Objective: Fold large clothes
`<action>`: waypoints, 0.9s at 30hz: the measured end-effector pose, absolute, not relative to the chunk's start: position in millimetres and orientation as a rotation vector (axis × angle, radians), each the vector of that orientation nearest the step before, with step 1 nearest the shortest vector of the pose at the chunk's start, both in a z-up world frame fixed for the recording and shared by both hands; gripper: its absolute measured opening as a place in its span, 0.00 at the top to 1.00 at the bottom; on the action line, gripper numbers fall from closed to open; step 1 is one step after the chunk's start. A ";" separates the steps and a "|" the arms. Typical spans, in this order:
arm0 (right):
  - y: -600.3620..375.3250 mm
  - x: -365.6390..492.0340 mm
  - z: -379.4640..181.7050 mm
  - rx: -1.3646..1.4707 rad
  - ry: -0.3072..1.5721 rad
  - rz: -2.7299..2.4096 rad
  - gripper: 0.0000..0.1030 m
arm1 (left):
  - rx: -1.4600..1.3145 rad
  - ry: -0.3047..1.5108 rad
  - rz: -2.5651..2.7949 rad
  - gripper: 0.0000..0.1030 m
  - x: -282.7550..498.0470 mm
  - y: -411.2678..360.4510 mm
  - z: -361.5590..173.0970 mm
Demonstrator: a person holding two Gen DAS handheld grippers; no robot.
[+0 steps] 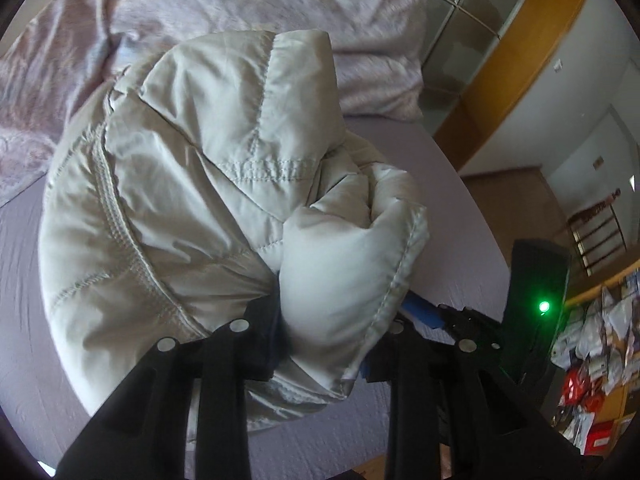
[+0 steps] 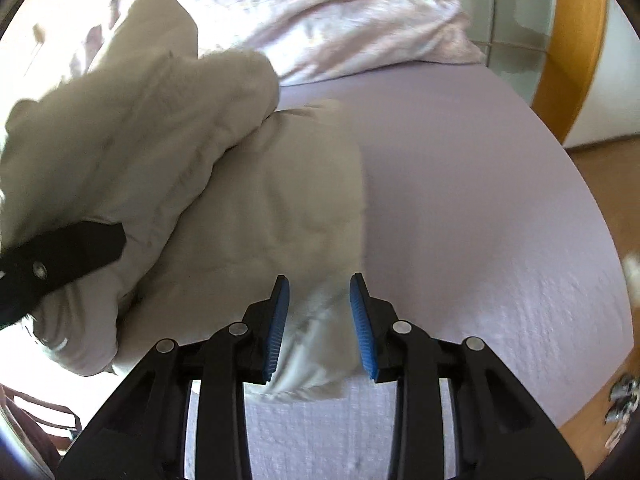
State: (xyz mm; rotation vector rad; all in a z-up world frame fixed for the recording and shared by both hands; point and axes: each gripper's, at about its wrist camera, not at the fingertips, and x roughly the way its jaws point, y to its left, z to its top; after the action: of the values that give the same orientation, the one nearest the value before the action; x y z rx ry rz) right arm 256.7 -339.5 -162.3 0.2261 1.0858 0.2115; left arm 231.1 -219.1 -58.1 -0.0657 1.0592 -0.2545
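Jacket [image 1: 180, 184] bunched on bed [image 1: 24, 280], both grippers clamped on it: left [image 1: 336, 320] on a puffy wad, right [image 2: 320, 328] on thin hem. Your hem grip may slip, dropping the fold.

The left gripper [image 1: 340, 320] is pointed steeply down, its jaws clamped on a thick fold of jacket [image 1: 192, 184]. The right gripper [image 2: 320, 320] is likewise angled down, its blue pads [image 2: 362, 328] pressed against a bunched jacket edge between them.
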 end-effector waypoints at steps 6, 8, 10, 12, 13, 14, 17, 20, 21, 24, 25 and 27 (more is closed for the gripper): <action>-366.5 245.9 -172.4 0.265 1.105 0.160 0.67 | -0.035 1.086 -0.288 0.68 232.6 -247.8 -67.6; -370.8 243.3 -175.0 0.274 1.109 0.146 0.67 | -0.021 1.089 -0.304 0.58 231.7 -253.5 -64.1; -374.3 242.7 -177.2 0.283 1.111 0.134 0.67 | -0.016 1.079 -0.329 0.45 227.8 -256.8 -54.1; -377.3 244.5 -178.3 0.297 1.109 0.124 0.67 | -0.012 1.054 -0.347 0.37 221.7 -257.8 -39.9; -378.9 244.0 -177.8 0.304 1.106 0.121 0.67 | -0.009 1.039 -0.356 0.35 218.6 -258.0 -32.4; -379.8 244.0 -177.7 0.312 1.102 0.118 0.67 | -0.008 1.030 -0.363 0.34 216.7 -257.3 -25.9; -381.3 248.4 -178.2 0.318 1.089 0.113 0.67 | -0.012 0.991 -0.357 0.32 212.7 -249.3 -4.6; -381.0 252.9 -176.5 0.320 1.073 0.106 0.67 | -0.020 0.947 -0.317 0.30 213.4 -230.4 14.5; -381.2 253.3 -174.9 0.322 1.066 0.105 0.67 | -0.021 0.939 -0.301 0.30 214.9 -224.9 18.3; -381.5 258.5 -171.7 0.327 1.051 0.102 0.65 | -0.027 0.913 -0.229 0.29 220.5 -198.8 24.6; -381.1 260.2 -169.9 0.330 1.043 0.102 0.63 | -0.032 0.910 -0.199 0.29 223.3 -187.6 24.1; -379.9 262.6 -167.3 0.332 1.032 0.105 0.62 | -0.042 0.914 -0.150 0.29 229.1 -168.3 21.3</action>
State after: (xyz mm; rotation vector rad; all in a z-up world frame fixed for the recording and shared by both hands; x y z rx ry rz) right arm 262.6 -379.9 -167.3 0.3318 1.0318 0.1048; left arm 229.1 -168.3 21.3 -0.0421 0.9136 -0.1498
